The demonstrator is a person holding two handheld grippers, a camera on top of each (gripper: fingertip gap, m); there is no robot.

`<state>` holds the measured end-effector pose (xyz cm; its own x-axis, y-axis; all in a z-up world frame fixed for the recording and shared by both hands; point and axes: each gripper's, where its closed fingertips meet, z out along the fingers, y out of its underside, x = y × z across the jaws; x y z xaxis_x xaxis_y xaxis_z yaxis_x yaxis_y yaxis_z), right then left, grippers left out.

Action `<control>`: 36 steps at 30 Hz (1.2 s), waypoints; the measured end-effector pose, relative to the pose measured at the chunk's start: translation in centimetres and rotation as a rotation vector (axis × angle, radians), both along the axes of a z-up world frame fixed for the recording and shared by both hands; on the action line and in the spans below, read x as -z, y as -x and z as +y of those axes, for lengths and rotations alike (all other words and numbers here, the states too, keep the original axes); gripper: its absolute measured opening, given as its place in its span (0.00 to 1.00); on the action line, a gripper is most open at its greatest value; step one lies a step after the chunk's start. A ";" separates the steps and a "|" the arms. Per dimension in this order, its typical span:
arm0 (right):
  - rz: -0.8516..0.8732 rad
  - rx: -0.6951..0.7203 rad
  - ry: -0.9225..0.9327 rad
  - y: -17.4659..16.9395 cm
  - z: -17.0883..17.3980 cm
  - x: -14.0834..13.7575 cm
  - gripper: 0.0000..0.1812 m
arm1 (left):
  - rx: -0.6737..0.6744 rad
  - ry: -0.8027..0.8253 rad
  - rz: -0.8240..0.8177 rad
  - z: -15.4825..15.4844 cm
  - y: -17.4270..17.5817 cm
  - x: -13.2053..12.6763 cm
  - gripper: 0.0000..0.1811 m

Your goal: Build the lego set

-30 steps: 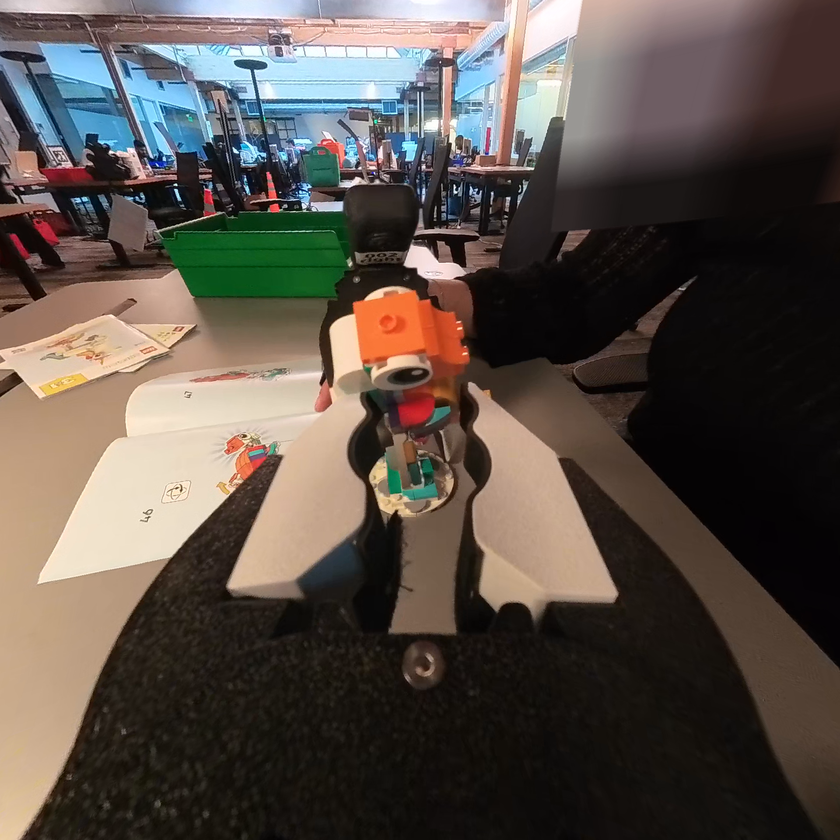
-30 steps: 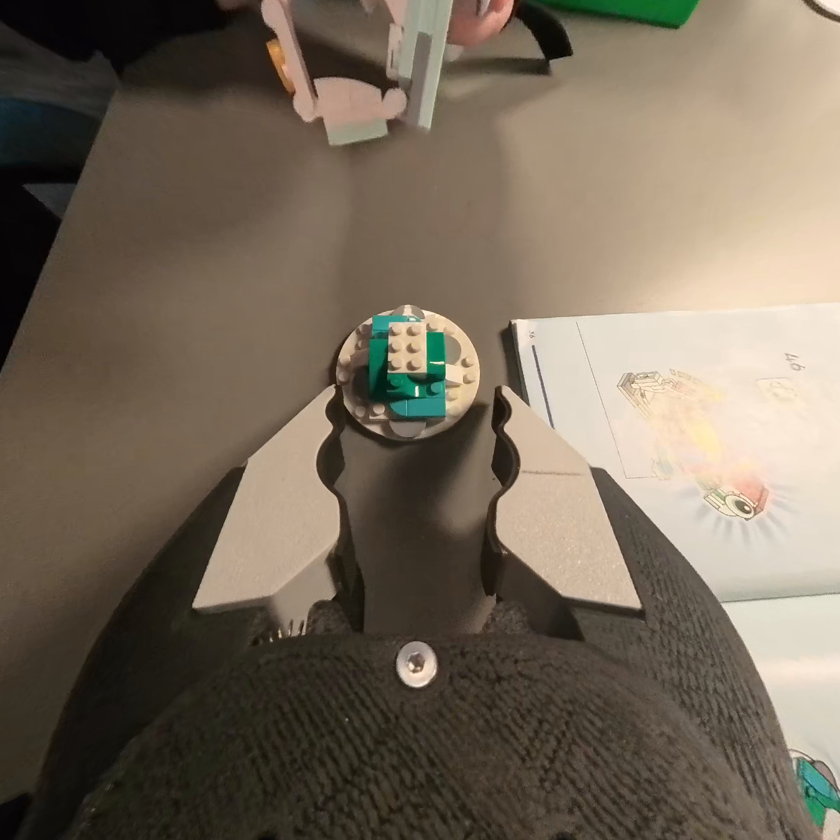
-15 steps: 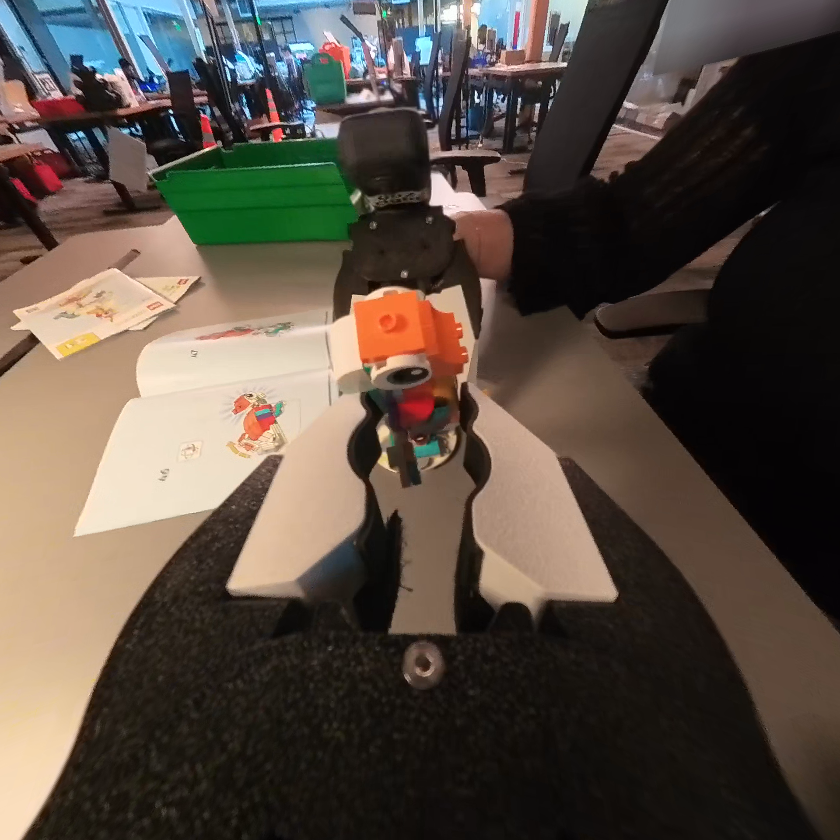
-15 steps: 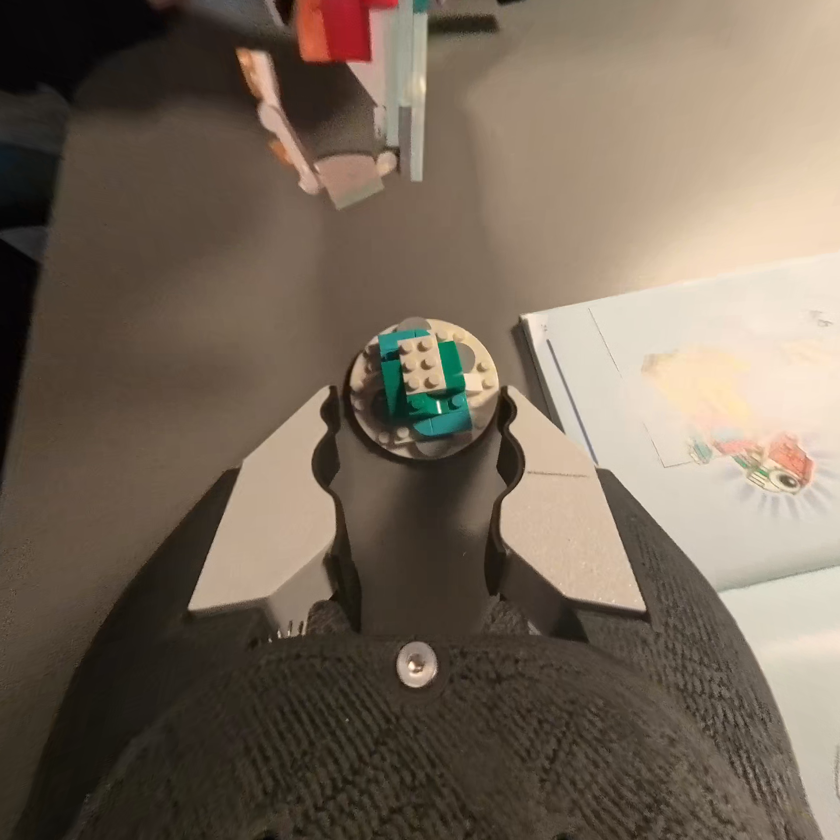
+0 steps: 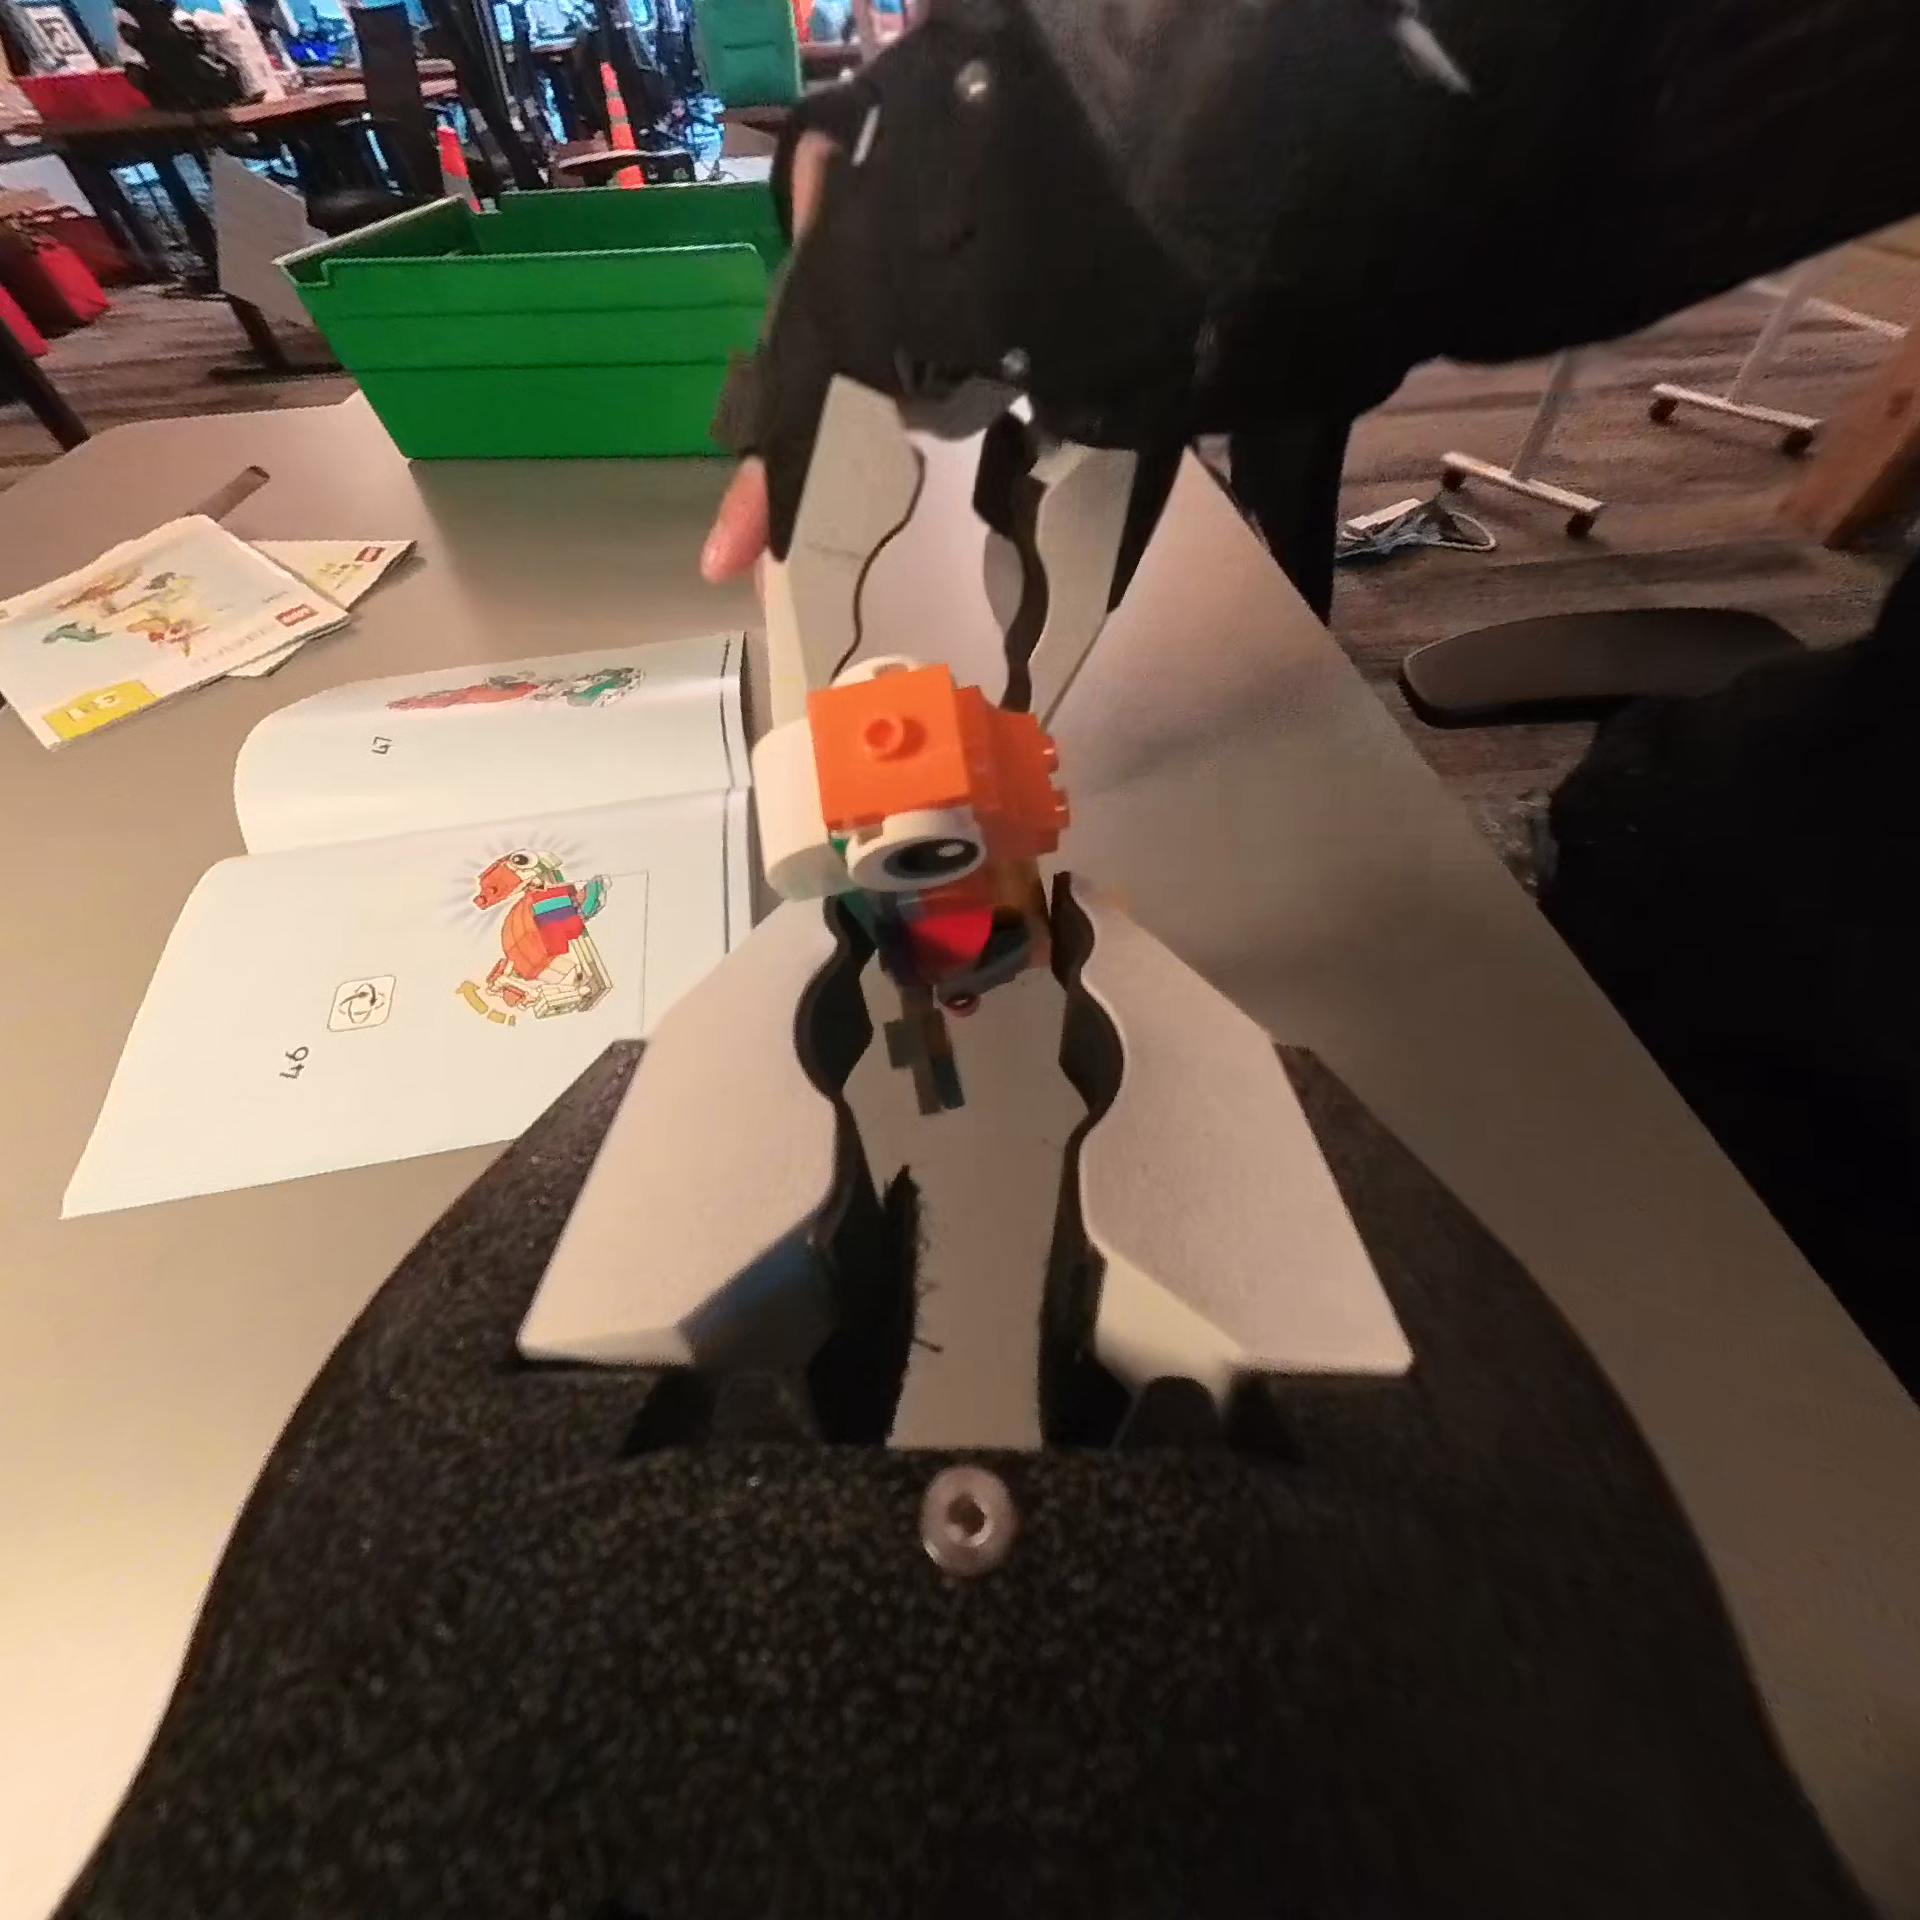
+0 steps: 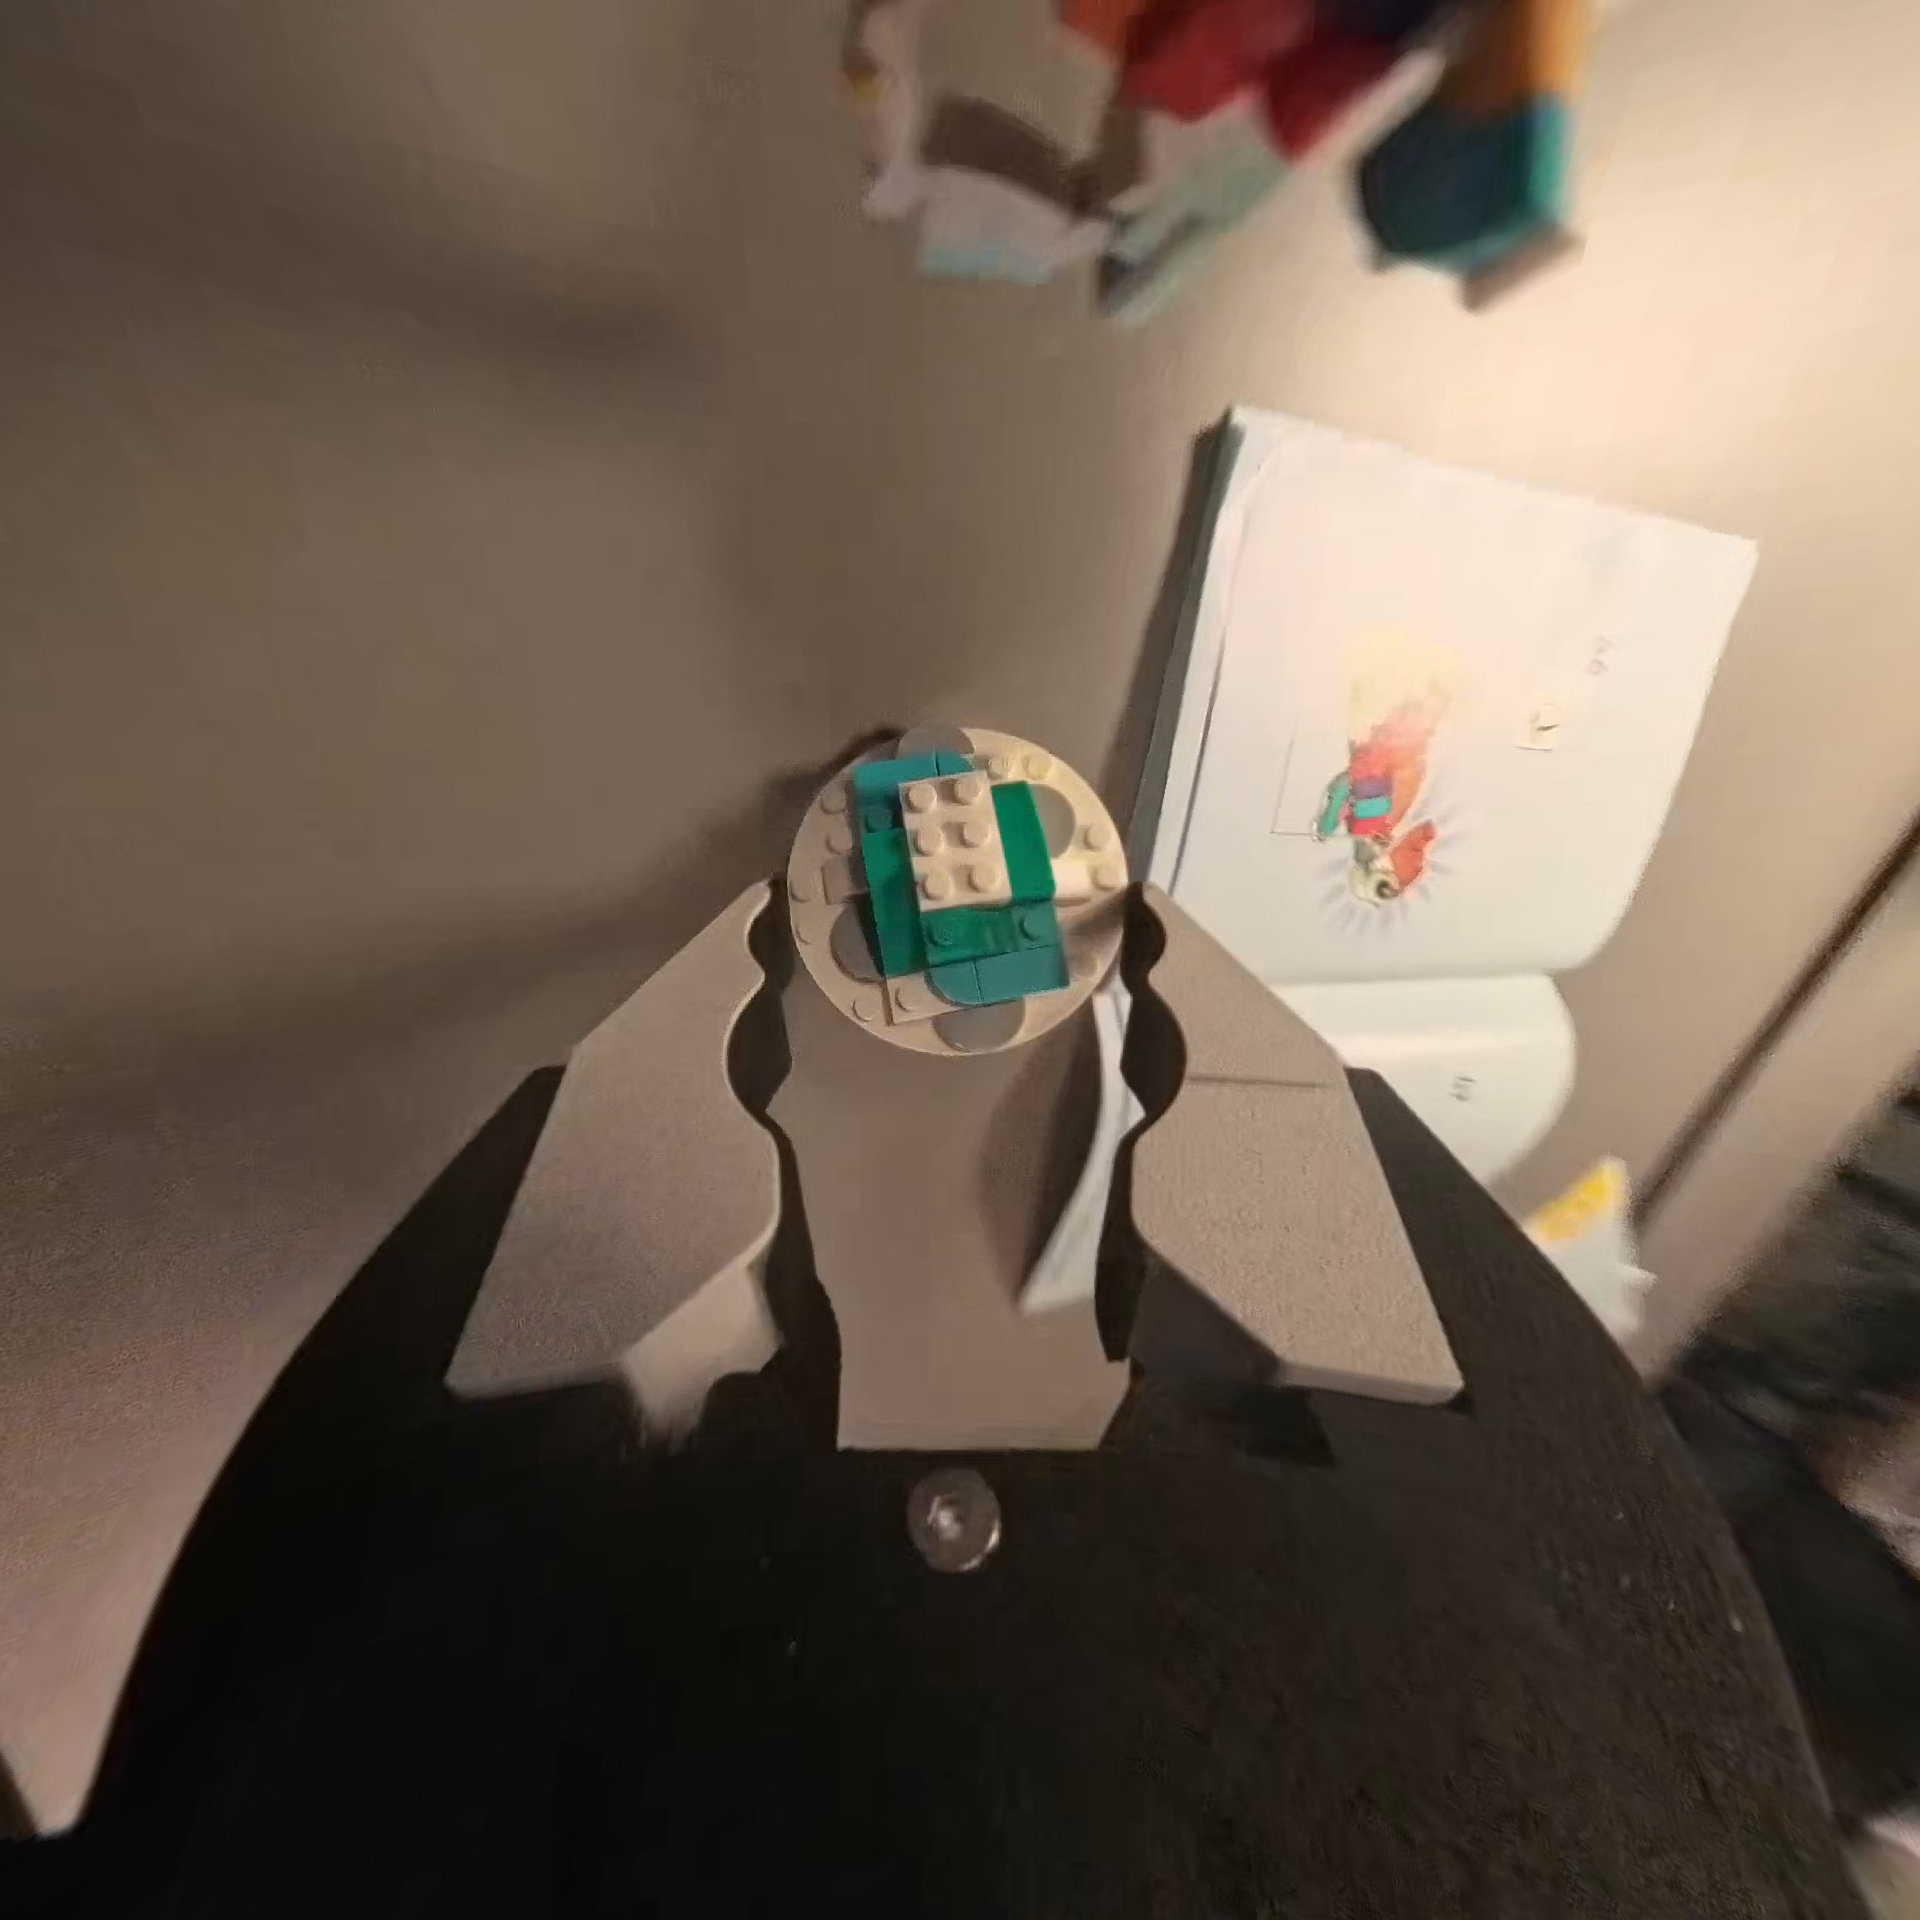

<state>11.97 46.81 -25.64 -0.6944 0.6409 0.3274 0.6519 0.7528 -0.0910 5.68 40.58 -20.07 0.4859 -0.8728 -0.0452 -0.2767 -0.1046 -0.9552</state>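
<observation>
Your right gripper (image 6: 951, 904) has swung in above the orange figure (image 5: 914, 810), its jaws clamped on the round base (image 6: 956, 888). Your left gripper (image 5: 951, 935) holds the figure narrowly, just beside the open booklet (image 5: 416, 914) on the surface (image 5: 125, 1351).

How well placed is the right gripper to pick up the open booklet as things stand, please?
Probably not: the right gripper holds the round base between its fingers, so it is occupied, though the booklet lies uncovered on the table nearby.
</observation>
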 end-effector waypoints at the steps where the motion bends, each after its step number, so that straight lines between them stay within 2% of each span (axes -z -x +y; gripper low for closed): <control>1: -0.026 -0.050 -0.083 -0.3 0.4 -0.1 0.35 | -0.009 0.001 0.007 0.1 0.0 0.1 0.17; 5: -0.083 -0.221 -0.300 -0.4 1.5 -0.4 0.35 | -0.039 0.017 0.007 0.6 0.4 0.4 0.17; 13: -0.041 -0.518 -0.571 3.1 4.6 -2.2 0.35 | -0.101 0.027 -0.041 1.4 2.4 0.3 0.17; 19: 0.023 -0.852 -0.799 5.6 4.1 -2.4 0.35 | -0.120 0.027 -0.058 1.6 3.1 -0.2 0.17; 22: -0.007 -0.957 -0.937 5.9 4.8 -1.9 0.35 | -0.126 0.029 -0.058 1.6 3.1 -0.2 0.17; 25: -0.030 -1.035 -0.983 5.6 4.6 -1.0 0.35 | -0.123 0.036 -0.049 1.6 3.0 0.0 0.17; 31: -0.042 -1.046 -0.957 4.8 3.1 -0.3 0.35 | -0.117 0.050 -0.039 1.6 2.8 0.4 0.17; 33: -0.008 -0.966 -0.913 4.7 2.6 -0.1 0.35 | -0.114 0.052 -0.036 1.6 2.7 0.5 0.17; 36: 0.099 -0.761 -0.816 5.3 2.4 -0.4 0.35 | -0.108 0.054 -0.036 1.5 2.5 0.5 0.17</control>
<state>6.68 49.18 -25.23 -0.7617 -0.3714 0.5309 0.0136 0.8101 0.5862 3.14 42.07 -20.62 0.5778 -0.8159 0.0196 -0.2269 -0.1836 -0.9565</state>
